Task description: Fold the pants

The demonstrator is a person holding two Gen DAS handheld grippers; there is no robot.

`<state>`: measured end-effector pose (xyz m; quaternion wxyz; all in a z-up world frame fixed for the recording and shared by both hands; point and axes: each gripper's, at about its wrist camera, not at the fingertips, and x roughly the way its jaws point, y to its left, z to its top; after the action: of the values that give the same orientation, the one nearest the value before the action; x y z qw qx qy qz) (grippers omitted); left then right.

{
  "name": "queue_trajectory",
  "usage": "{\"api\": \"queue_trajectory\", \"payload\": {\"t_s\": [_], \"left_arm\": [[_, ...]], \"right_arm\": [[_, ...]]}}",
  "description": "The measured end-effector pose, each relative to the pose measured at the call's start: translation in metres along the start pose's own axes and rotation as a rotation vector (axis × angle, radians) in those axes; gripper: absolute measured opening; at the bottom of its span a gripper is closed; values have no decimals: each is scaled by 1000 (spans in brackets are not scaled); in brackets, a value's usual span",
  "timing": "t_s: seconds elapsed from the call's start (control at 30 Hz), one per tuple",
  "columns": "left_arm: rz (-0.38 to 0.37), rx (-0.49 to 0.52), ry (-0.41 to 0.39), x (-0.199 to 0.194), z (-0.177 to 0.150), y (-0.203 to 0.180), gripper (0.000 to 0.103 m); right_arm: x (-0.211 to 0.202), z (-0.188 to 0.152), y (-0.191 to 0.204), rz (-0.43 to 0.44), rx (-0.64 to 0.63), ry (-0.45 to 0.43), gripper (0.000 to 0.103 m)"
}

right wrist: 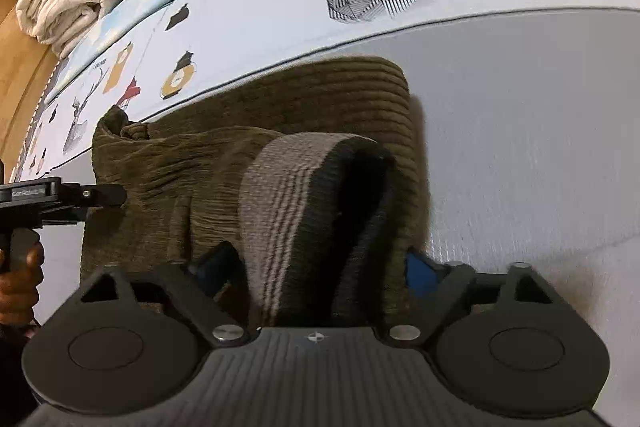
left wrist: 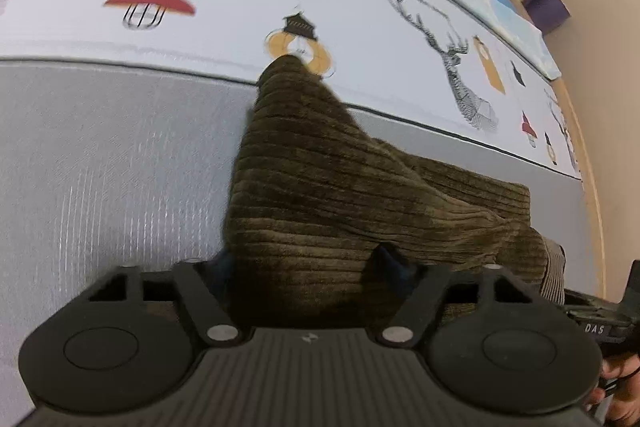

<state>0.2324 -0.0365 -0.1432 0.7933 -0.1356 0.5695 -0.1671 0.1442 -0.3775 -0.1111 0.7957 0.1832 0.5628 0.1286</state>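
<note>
Lying bunched at frame centre on grey bedding [left wrist: 100, 155]: brown corduroy pants [left wrist: 320, 195]. Left gripper [left wrist: 312, 263] and right gripper [right wrist: 320, 267] straddle cloth, jaws apart; grip uncertain.

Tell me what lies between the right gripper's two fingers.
In the right wrist view, the brown corduroy pants fill the right gripper: a raised fold with a striped grey band stands between the fingers.

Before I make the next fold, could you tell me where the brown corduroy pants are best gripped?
Probably at the striped waistband, which stands up as a firm raised loop at the near end of the corduroy pants. Come from above and the near side, one claw finger on each side of the band. The right claw already straddles it; the far folded edge lies flat, offering less purchase.
</note>
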Motion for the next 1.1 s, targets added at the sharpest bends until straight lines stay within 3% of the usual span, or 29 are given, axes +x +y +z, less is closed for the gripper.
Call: {"api": "queue_trajectory", "payload": {"t_s": [0.03,0.1,0.17,0.23,0.33,0.43,0.57,0.67,0.73,0.8,0.93,1.03,1.1], "left_arm": [[9,27,-15,-3,0,-4,59],[20,75,-68,-14,3,-12,32],[6,87,-133,-29,8,-13,26],[13,103,-212,-45,14,-14,25],[84,157,-330,-66,22,-18,24],[118,145,-411,-83,31,-10,25],[163,109,-490,-93,43,9,29],[283,98,-559,-101,48,19,31],[288,88,-528,-107,53,25,34],[205,106,-459,-104,53,28,35],[141,243,-327,-87,44,16,35],[180,231,-60,-45,34,24,40],[220,262,-54,-40,31,22,47]], "right_arm": [[-3,1,3,0,-10,-14,68],[-11,3,6,1,-18,-58,59],[-22,9,7,30,-4,-121,53],[-30,16,14,64,-4,-189,51],[-35,28,32,102,-39,-266,51],[-33,41,55,129,-80,-332,51],[-19,61,81,137,-122,-382,51],[5,77,90,90,-95,-366,57],[24,86,92,-43,-69,-311,70],[38,86,91,-123,-66,-237,69],[40,91,89,-102,-57,-210,68],[43,89,87,-137,-88,-189,73],[49,86,83,-145,-60,-159,78]]}}
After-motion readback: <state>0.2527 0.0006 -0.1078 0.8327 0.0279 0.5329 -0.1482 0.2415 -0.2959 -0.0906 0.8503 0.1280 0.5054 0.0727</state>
